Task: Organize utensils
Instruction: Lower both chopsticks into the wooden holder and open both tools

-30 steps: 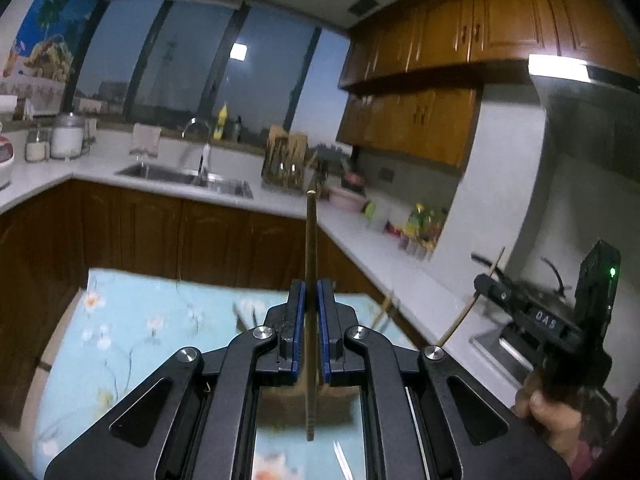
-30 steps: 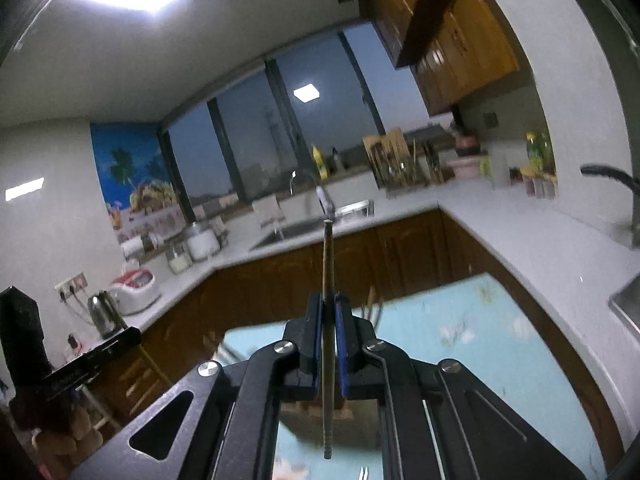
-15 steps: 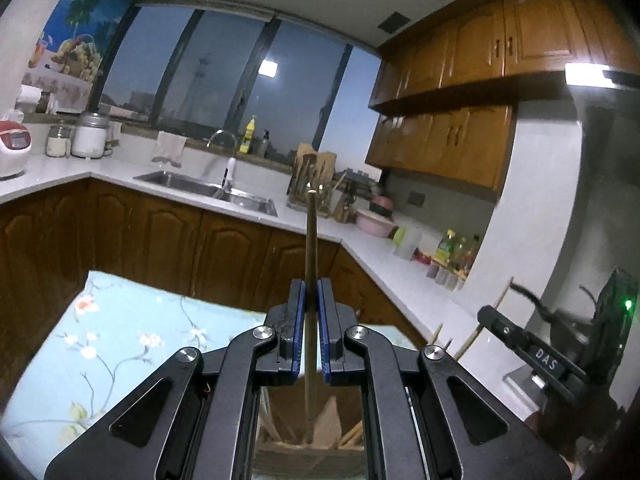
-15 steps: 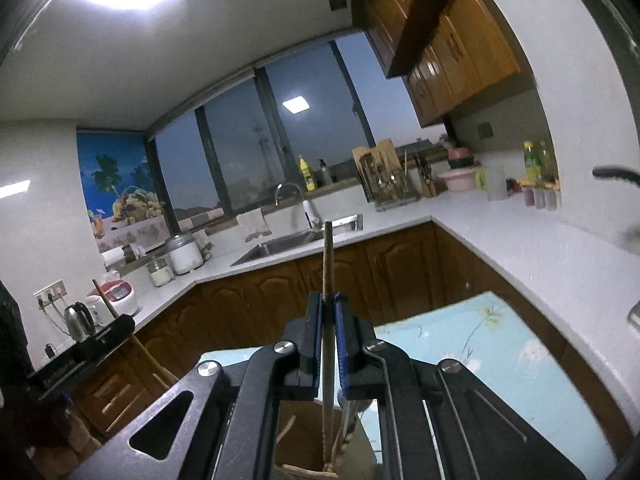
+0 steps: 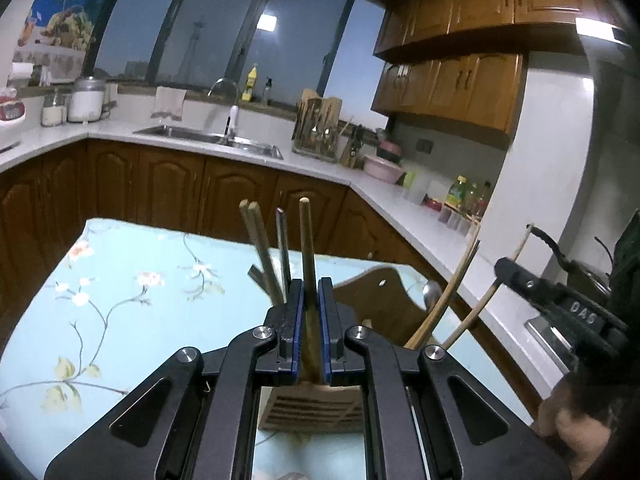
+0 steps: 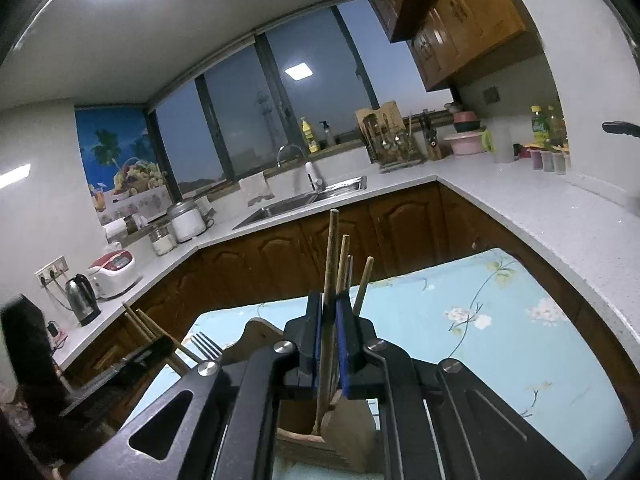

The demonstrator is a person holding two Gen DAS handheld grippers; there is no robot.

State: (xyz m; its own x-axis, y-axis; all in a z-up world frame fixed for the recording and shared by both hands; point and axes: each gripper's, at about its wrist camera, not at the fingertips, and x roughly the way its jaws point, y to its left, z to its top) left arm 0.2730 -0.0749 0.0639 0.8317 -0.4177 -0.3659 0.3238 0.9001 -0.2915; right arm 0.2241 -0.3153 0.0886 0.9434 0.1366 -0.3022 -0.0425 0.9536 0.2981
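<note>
Below both cameras, on a pale blue flowered tablecloth (image 5: 120,280), a wooden utensil holder (image 5: 312,412) is seen, its slatted front facing the left wrist view.

The left gripper (image 5: 311,304) is clamped narrowly on a wooden chopstick (image 5: 307,248), which is held nearly upright, tip toward 12 o'clock, with its lower end reaching down into the holder's opening. At 11 o'clock from those jaws, a pair of chopsticks (image 5: 258,248) and a darker metal-tipped stick (image 5: 282,248) are seen standing in the holder, leaning slightly toward 11 o'clock. At 3 o'clock, more light sticks (image 5: 448,300) lean toward 1 o'clock beside a spoon bowl (image 5: 433,292), in front of the holder's raised wooden back (image 5: 376,292).

The right gripper (image 6: 329,320) is likewise closed narrowly on a second chopstick (image 6: 331,256), held upright, its lower end inside the holder (image 6: 308,412). Just behind its jaws, further sticks (image 6: 363,280) rise from the same container toward 12 and 1 o'clock. At 9 o'clock in the right wrist view, a fork (image 6: 206,346) and two more chopsticks (image 6: 140,320) are seen beside the other gripper's body; whether they stand in a compartment cannot be told.

Far behind, on the white counter (image 5: 360,184), a second utensil rack (image 5: 318,128) with cutlery is seen near the sink (image 5: 212,140).
</note>
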